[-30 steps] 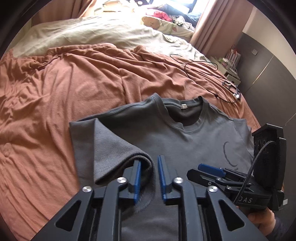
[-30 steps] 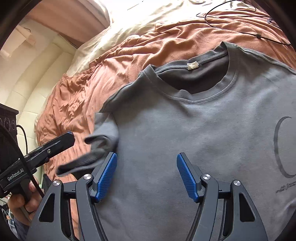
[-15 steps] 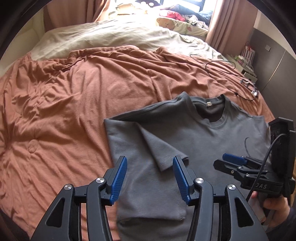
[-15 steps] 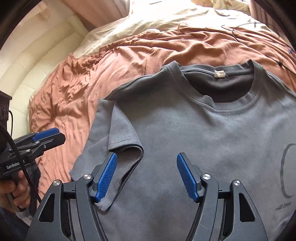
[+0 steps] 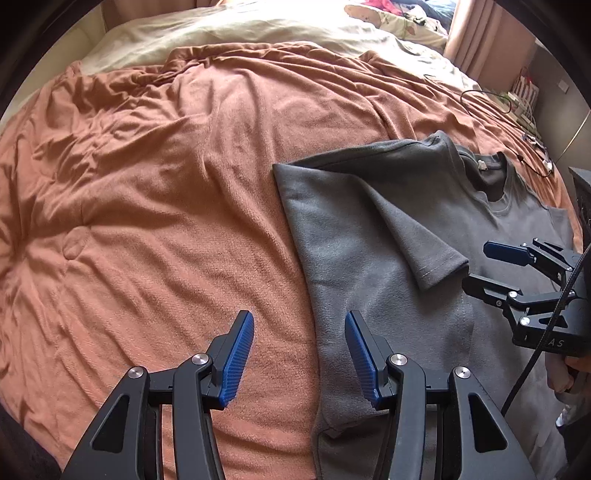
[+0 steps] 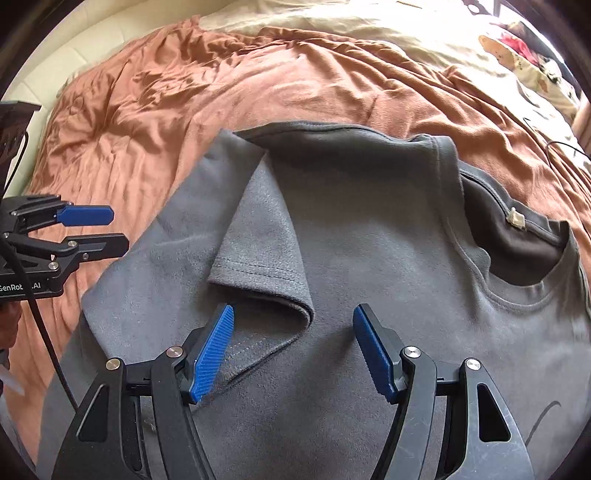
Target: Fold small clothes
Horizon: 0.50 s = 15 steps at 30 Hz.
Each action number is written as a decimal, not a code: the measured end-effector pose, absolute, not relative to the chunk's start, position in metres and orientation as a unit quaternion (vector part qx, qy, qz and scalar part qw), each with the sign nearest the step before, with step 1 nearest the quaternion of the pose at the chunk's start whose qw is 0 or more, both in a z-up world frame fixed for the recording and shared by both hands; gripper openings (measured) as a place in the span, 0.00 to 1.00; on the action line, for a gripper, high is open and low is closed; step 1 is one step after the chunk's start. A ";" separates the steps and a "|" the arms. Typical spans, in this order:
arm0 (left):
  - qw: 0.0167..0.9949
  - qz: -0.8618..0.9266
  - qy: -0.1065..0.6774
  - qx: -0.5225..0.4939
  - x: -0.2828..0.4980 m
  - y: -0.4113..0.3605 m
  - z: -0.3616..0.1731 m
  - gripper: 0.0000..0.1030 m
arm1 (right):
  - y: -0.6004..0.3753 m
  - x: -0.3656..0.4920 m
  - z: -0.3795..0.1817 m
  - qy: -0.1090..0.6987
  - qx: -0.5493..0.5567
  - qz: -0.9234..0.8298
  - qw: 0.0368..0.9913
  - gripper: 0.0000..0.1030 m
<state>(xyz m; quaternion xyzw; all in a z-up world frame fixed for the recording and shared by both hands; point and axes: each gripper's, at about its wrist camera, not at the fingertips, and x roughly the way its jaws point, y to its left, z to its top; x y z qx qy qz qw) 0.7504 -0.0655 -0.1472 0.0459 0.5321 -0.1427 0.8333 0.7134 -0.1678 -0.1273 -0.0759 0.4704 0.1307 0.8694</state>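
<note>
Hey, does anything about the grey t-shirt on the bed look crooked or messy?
The grey t-shirt lies flat. Its sleeve is folded inward at a slant, hem curling up. Otherwise nothing stands out.

Home bedroom: rumpled rust-brown bedspread [image 5: 166,192], cream duvet [image 5: 229,29], curtains [image 5: 484,33].

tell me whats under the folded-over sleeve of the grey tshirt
The sleeve lies folded inward on the front of the grey t-shirt, so shirt fabric is directly beneath it. The rust-coloured bedcover is under the shirt. Anything between sleeve and shirt front is covered.
</note>
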 end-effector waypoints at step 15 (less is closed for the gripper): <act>0.823 -0.164 0.539 0.069 0.746 -0.074 -0.168 0.52 | -0.235 0.727 -0.126 0.441 0.079 0.028 0.894 0.64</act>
